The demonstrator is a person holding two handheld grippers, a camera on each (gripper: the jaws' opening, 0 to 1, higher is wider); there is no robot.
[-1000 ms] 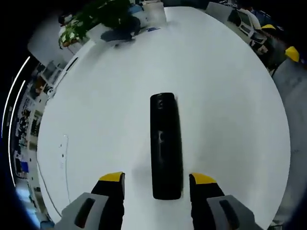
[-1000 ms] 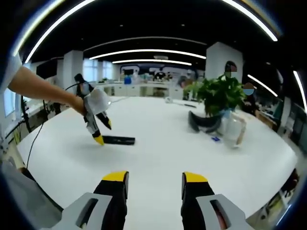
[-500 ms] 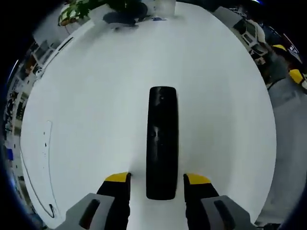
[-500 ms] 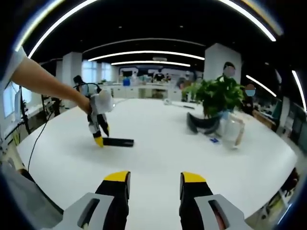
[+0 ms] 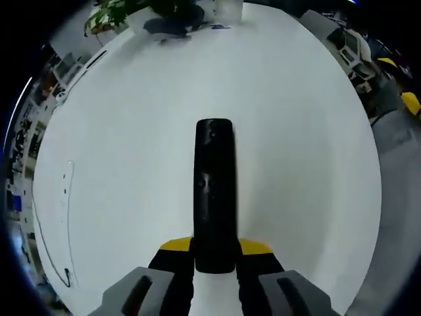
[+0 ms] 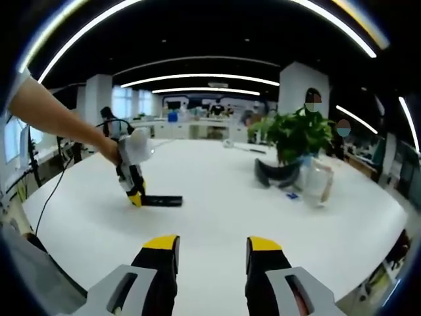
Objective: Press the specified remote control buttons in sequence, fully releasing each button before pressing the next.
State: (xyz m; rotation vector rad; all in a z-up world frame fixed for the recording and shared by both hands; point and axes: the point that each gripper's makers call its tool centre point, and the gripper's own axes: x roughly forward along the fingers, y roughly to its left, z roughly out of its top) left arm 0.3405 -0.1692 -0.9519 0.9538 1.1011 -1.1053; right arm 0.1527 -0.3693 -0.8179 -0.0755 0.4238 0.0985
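Open-plan office: long curved ceiling light strips (image 6: 197, 78) across the upper frame, rows of desks and monitors (image 6: 197, 125) at centre distance, white pillars (image 6: 299, 79) upper right, potted plant (image 6: 296, 135) on the broad white counter (image 6: 217, 210).

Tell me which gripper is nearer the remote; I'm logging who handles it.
Left. The left gripper has its fingers closed on the near end of the remote control; the right gripper hangs well back across the white table.

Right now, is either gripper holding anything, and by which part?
The left gripper is closed on the black remote control, clamping its near end by the two long sides while it lies on the white table. The right gripper is open and empty.
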